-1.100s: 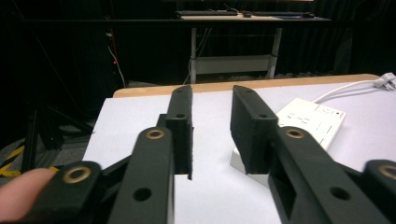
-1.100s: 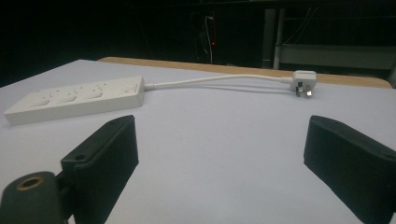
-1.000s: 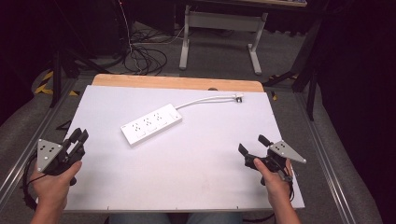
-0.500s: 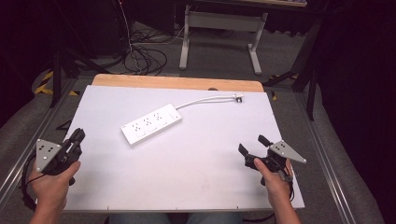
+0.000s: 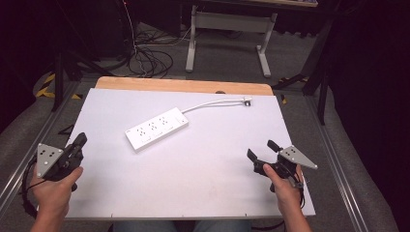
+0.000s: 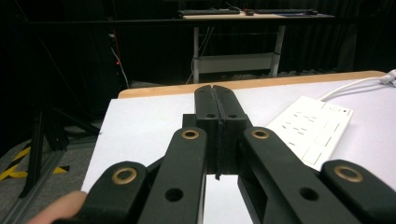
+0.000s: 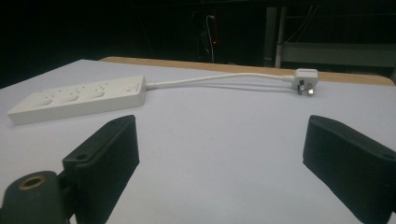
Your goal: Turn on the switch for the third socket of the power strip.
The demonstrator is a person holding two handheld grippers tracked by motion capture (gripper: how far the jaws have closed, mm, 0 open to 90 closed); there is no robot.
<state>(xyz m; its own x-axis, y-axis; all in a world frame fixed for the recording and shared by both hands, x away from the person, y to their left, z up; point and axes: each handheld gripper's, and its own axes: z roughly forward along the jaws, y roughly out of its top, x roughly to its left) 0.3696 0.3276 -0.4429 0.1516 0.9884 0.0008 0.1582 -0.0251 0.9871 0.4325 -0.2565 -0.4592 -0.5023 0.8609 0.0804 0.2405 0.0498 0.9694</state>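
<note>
White table top [image 5: 203, 183] with wooden far edge; white power strip [image 5: 157, 128] lies flat mid-table, its cable [image 5: 212, 103] running to a plug [image 5: 247, 101] near the far edge

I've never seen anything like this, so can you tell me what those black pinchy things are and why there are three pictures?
A person sits at a white table, holding a pinching tool in each hand. One camera looks down from above; one rides on each tool. The left gripper has just squeezed shut on nothing; its two fingers touch. The right gripper is open and empty. On the table lies a white power strip with its cord and plug. Nobody is holding it.
</note>
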